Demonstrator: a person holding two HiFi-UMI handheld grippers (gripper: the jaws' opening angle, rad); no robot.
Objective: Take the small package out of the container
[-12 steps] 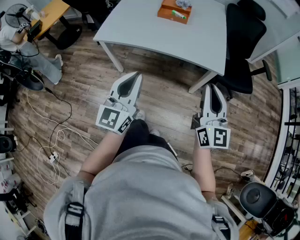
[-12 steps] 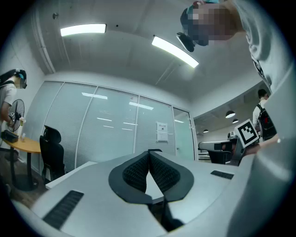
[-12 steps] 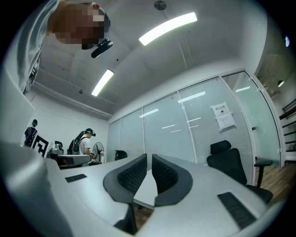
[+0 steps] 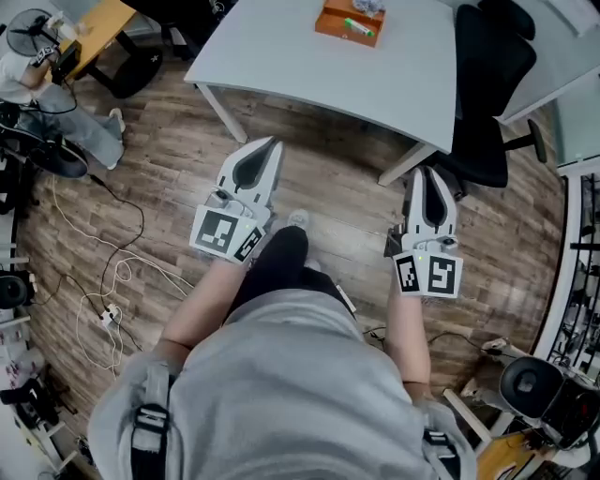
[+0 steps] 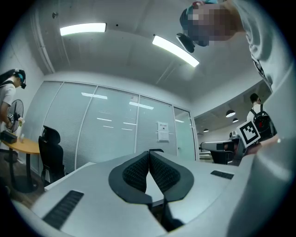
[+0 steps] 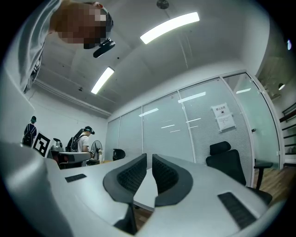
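Up ahead, past bare wood floor, white bench, well apart from left gripper and right gripper; black chair at its right end. Vs half a sec ago: shoe further fwd, bench a touch higher in frame, grippers barely shifted. Reads as walk-up under way, reach not begun, task at zero. Left gripper jaws pressed together, nothing between. Right gripper jaws all but together, sliver of gap at tips, also empty. Orange container on bench's far part, by top edge of head view; small package prob. the green bit lying in it, too small to be sure. Head view only: container + contents. Gripper views only: jaw state up close, glass walls, ceiling lights; right one also catches chair. No container in either.
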